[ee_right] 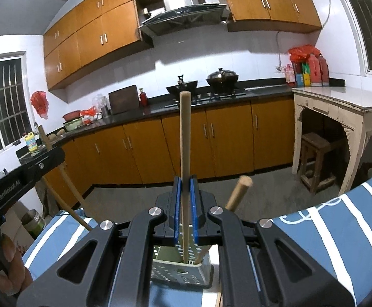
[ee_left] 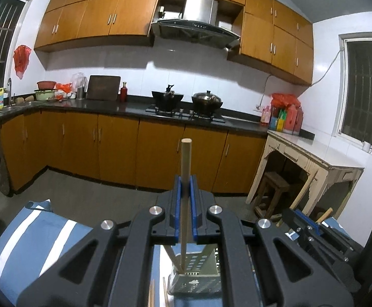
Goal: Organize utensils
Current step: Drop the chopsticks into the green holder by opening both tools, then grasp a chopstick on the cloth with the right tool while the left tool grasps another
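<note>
Right now each hand-held gripper, left [ee_left: 185, 186] and right [ee_right: 185, 186], is clamped on a wooden chopstick [ee_left: 185, 199], its lower tip inside the perforated green holder [ee_right: 183, 268] on the striped bench cloth [ee_right: 339, 225]. Best keep each stick upright and lower it before letting go. The sticks look pale, round, slim.

Grippers: we count two, the left gripper [ee_left: 185, 183] and the right gripper [ee_right: 185, 183].
Chopsticks: we count one in each grip, a left chopstick [ee_left: 186, 168] and a right chopstick [ee_right: 185, 138]; one more chopstick [ee_right: 238, 193] leans in the holder.
Perforated holders: one, the utensil holder [ee_right: 183, 268].
Pots on the stove: we count two.
</note>
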`<state>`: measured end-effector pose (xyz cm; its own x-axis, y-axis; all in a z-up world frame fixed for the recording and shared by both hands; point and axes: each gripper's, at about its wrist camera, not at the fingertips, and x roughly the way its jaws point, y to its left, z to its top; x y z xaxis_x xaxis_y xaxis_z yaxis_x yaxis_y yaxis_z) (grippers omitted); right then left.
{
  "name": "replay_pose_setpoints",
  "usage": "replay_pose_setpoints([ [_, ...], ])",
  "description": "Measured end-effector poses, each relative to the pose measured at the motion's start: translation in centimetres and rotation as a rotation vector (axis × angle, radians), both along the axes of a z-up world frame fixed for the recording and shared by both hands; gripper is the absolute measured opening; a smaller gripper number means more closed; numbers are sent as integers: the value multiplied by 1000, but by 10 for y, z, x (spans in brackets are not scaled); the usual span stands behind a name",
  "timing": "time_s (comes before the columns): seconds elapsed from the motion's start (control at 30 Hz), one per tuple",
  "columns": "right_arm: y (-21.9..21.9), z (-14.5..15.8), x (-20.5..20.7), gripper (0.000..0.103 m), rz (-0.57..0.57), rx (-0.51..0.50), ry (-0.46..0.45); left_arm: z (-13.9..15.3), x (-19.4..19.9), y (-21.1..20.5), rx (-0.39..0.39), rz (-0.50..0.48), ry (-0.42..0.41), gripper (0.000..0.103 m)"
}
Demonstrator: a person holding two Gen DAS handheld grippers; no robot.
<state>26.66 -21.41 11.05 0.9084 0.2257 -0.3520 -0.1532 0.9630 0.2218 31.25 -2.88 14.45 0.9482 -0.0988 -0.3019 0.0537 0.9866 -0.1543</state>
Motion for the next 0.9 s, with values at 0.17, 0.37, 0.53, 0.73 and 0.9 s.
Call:
replay_pose_setpoints([
  [0.17,-4,7,-11,45,-11,14,-25,3,-7,6,-4,9,0,36],
  [0.37,-5,25,-29,46,-12,0,-67,16,-29,17,-5,23,-22,41],
  [0.53,-16,28,-45,46,-33,-1,-68,19,-58,30,-1,36,-36,42],
  [0.73,-41,13,-69,46,-76,-2,-24,5,-95,49,6,51,-12,44],
  [0.9,-55,-24,-82,46,-111,-47,56,-29,-114,62,27,71,50,45],
])
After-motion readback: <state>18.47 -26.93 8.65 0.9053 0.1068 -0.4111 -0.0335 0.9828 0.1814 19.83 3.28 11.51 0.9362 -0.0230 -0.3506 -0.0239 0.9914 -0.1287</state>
